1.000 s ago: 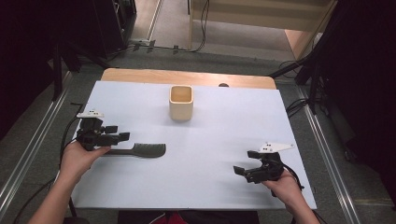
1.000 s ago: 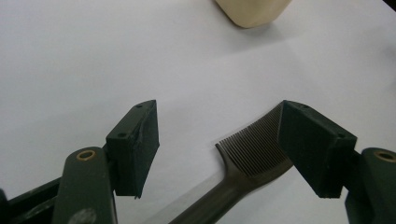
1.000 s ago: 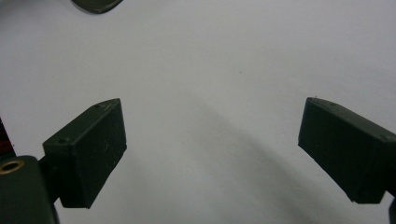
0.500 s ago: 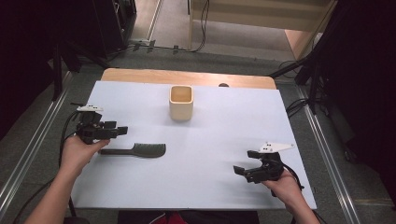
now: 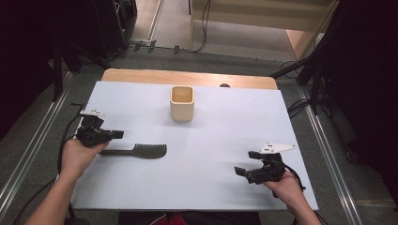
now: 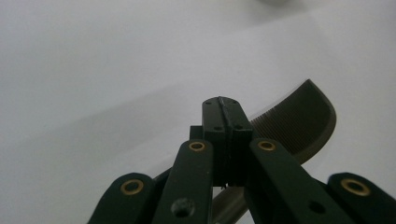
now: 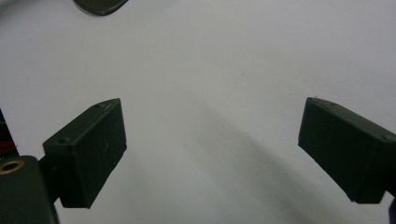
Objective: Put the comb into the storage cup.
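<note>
A dark comb [image 5: 141,150] lies flat on the white table [image 5: 225,126], with its handle pointing left. My left gripper [image 5: 118,134] hovers just behind the handle end, shut with nothing between its jaws. In the left gripper view the closed jaws [image 6: 223,105] stand in front of the comb's toothed head [image 6: 299,119]. My right gripper [image 5: 244,162] rests near the table's front right and is open. Its fingers [image 7: 88,149] stand wide apart over bare table, and the comb's tip [image 7: 100,4] shows at the top edge.
A cream square cup [image 5: 182,103] stands upright at the back middle of the table. A wooden strip [image 5: 187,77] runs along the far edge. Metal rails and dark equipment flank the table on both sides.
My left gripper has shifted slightly to the left and back from the comb handle. The comb, the cup and the right gripper have stayed put.
</note>
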A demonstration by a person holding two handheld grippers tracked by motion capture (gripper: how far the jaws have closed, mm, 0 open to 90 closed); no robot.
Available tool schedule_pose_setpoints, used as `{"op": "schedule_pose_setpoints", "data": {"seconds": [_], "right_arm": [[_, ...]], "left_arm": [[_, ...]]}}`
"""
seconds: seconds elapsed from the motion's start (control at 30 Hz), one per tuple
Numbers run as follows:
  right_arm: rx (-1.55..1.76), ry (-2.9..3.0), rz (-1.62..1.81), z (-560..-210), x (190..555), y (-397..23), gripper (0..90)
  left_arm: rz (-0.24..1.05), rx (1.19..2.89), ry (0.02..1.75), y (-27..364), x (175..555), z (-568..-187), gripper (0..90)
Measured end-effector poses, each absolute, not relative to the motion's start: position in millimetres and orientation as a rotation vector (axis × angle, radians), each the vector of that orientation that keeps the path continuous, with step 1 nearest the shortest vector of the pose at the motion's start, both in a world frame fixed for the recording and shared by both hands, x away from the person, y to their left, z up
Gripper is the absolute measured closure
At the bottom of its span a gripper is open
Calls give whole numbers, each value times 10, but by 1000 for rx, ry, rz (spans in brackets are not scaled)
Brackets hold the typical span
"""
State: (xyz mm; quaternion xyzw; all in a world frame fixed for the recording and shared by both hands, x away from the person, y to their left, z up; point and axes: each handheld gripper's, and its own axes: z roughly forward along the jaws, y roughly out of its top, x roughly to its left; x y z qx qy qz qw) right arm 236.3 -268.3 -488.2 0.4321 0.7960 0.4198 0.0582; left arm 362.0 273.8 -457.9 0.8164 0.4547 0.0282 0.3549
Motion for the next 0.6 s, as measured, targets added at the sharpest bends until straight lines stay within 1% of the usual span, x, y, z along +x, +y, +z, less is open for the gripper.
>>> {"op": "schedule_pose_setpoints", "data": {"seconds": [0.3, 0.6], "right_arm": [[1308, 2411, 1275, -4880, 2359, -2677, 61], [1306, 2412, 1277, -4878, 2356, -2674, 61]], "left_arm": [[80, 2126, 1183, 2817, 3596, -4706, 900], [44, 2154, 1202, 2850, 3558, -4802, 900]]}}
